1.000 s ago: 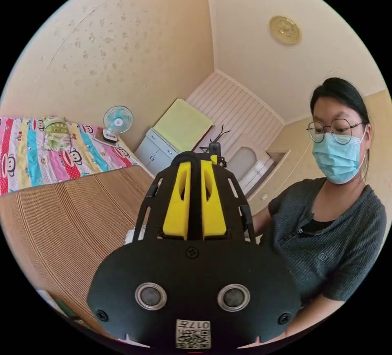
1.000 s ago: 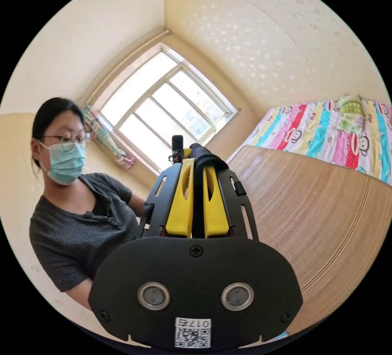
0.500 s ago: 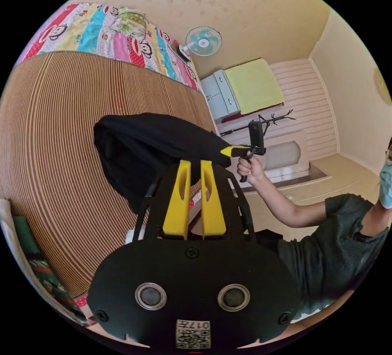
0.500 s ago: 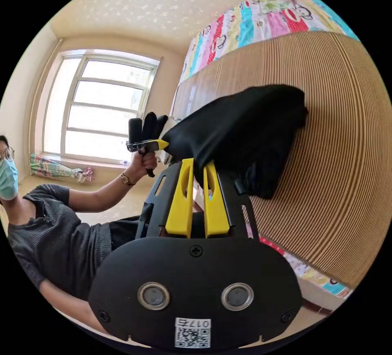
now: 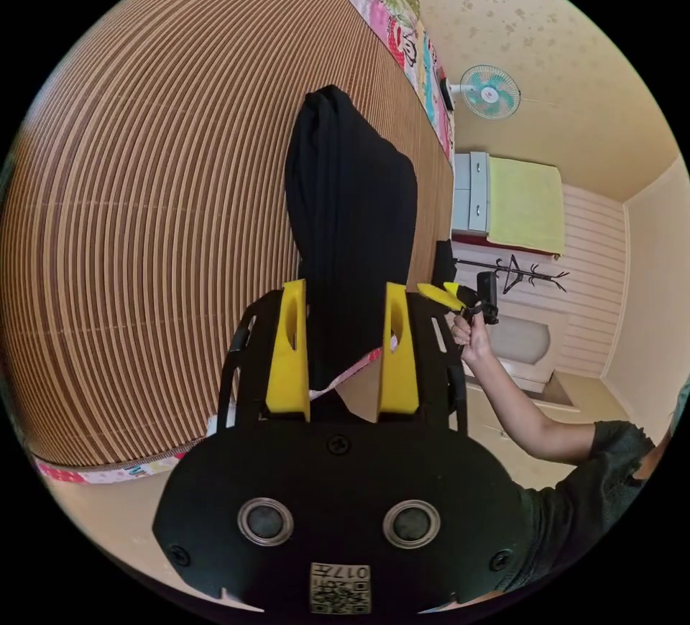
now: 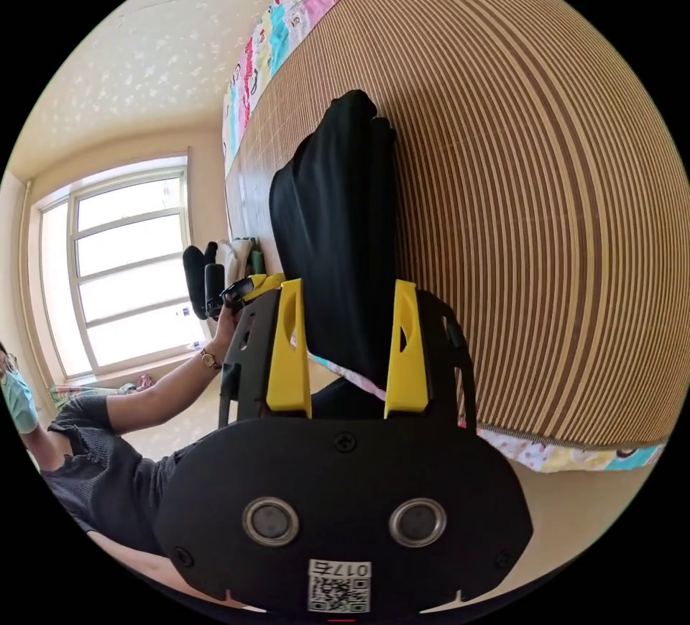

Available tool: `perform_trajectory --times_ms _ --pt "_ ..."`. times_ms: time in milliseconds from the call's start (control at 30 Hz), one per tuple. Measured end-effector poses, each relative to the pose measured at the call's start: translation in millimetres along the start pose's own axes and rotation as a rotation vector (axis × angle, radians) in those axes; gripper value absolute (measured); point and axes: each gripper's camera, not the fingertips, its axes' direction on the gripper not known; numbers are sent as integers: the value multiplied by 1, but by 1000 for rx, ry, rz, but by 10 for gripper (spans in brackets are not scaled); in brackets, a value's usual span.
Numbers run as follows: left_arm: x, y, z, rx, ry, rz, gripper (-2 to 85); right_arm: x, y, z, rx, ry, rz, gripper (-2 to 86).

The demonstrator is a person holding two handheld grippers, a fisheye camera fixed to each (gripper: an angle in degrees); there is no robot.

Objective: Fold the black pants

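The striped bamboo mat (image 5: 144,222) spreads wide, and the black pants (image 5: 348,222) lie on it as one long narrow bundle, near its edge on the person's side. Their long axis runs straight away from the left gripper (image 5: 343,344) and right gripper (image 6: 346,344). Both stand with jaws spread wide around the near end, gripping nothing, about equally near

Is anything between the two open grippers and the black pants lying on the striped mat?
Nothing visible stands in the way. The black pants lie on the striped mat, directly ahead of the left gripper and the right gripper. Both sets of jaws stand apart, framing the near end of the fabric.
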Motion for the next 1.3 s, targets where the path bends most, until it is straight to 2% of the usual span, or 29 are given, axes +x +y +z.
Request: perform_trajectory --times_ms 167,233,267,400,633,767,967,1300 --pt "-26 -55 35 -50 60 -14 161 28 -31 22 -56 -107 50 187" --pt "-37 -66 67 -171 137 -60 143 30 -29 34 -99 -149 47 169" --pt "-40 -66 71 -168 158 -82 141 31 -22 33 -70 -150 82 158" --pt "-34 -52 69 -137 122 -70 113 32 16 14 -50 -252 118 109" --pt "-5 18 68 -288 283 -19 93 30 120 -48 -23 -404 117 76" --pt "42 48 82 -319 287 9 91 36 170 -116 -3 -427 104 70" --pt "152 57 159 -316 276 89 91 73 212 -261 88 -396 27 69" --pt "370 -5 409 -278 429 295 97 167 238 -560 271 -182 -133 78"
